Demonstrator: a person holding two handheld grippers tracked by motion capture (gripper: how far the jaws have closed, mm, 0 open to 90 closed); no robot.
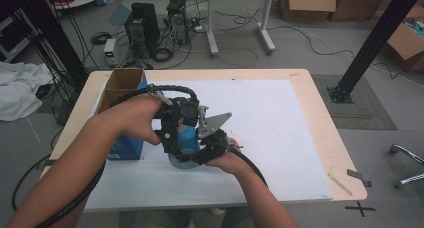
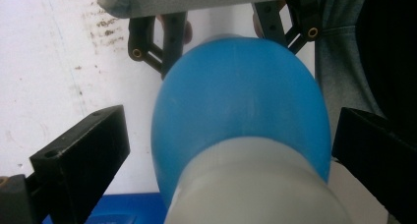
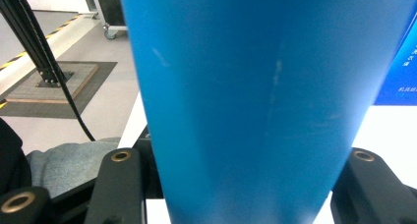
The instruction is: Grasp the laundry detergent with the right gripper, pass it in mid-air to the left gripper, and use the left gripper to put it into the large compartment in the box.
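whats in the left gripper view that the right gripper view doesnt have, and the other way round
Left gripper view alone: the blue bottle's pale grey cap end and the left gripper's jaws standing apart from it on either side. Right gripper view alone: the floor beyond the table, with a black frame post. Both share the bottle, the white table mat and the right gripper clamped on the bottle.

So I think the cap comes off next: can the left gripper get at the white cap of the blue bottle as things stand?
Probably yes. The left gripper already straddles the white cap, jaws open on either side, nothing between. The right gripper clamps the blue bottle lower down.
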